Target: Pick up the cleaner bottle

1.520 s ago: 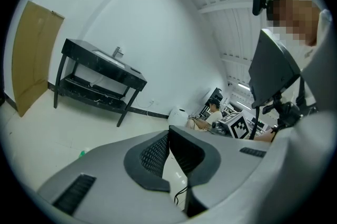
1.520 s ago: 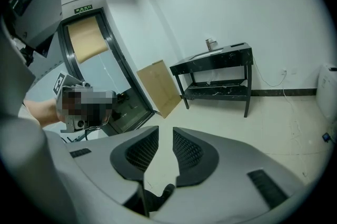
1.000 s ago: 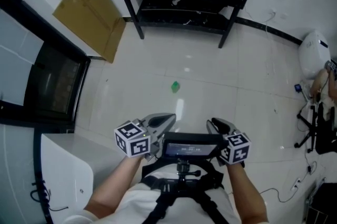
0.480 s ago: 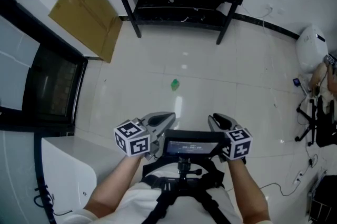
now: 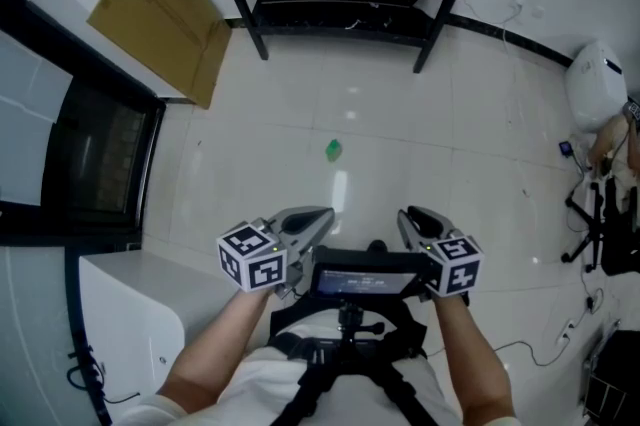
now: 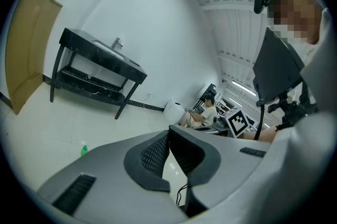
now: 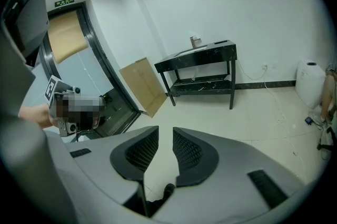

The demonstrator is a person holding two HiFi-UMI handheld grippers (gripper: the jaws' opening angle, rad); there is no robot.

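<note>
1. Firstly, the head view: the small green plastic cleaner bottle point(image 5: 333, 150) stands alone on the pale tiled floor point(image 5: 450, 144). It is well apart from the grey left gripper point(image 5: 322, 217) and the grey right gripper point(image 5: 410, 217), both held close to the body. Walk up and crouch before reaching.
2. Left gripper view: the left gripper point(image 6: 168, 131) has its jaws together, empty. The cleaner bottle point(image 6: 83, 151) shows far off, low left. Part the jaws wide before approaching.
3. Right gripper view: the right gripper point(image 7: 165, 131) has its jaws a narrow slit apart with nothing between. No bottle shows here, so keep this gripper clear.
</note>
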